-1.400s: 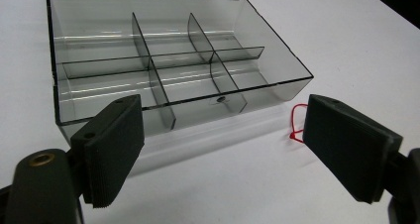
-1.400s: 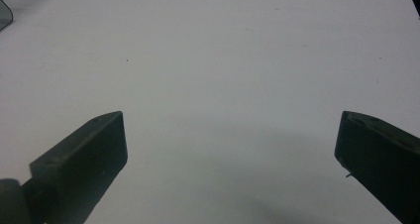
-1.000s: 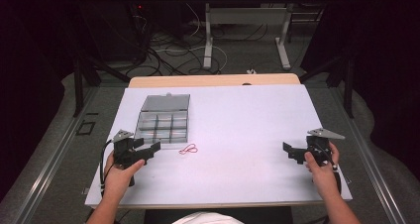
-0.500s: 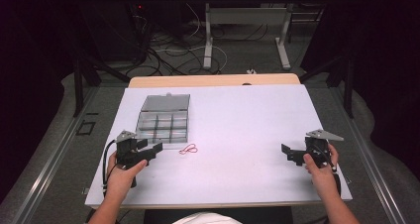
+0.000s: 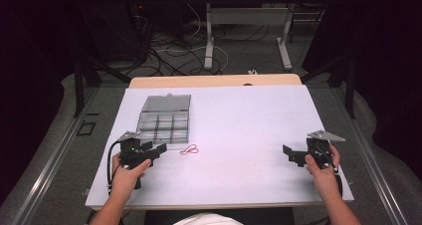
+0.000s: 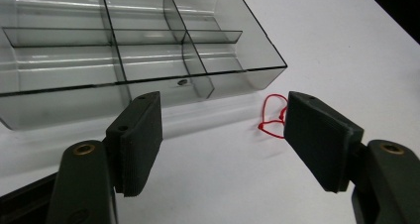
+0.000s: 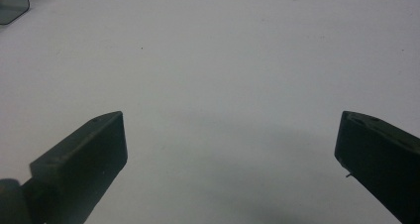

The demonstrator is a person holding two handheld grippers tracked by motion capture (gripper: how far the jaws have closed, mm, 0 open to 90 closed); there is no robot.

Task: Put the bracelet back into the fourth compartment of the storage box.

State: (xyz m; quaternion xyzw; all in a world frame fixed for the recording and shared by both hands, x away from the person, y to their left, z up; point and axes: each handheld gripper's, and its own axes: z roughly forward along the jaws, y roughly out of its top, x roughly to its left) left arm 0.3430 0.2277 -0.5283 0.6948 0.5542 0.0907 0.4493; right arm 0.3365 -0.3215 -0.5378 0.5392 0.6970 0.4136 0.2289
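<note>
A small red rubber band lies on the white table, just in front of a clear plastic compartment box. My left gripper sits low at the left, its jaws pointing right toward the band, a short gap away. In the left gripper view the left gripper is open with bare table between its pads; its jaws have just been closing. There the band lies beyond the right pad, beside the box. My right gripper rests at the right, open over bare table.
The box has its lid folded back and several divided compartments; a small dark item sits in a near one. A corner of the box shows far off in the right gripper view. A wooden table edge lies behind.
My left gripper has edged slightly right toward the red band and its jaws have narrowed. The right gripper has not moved.
</note>
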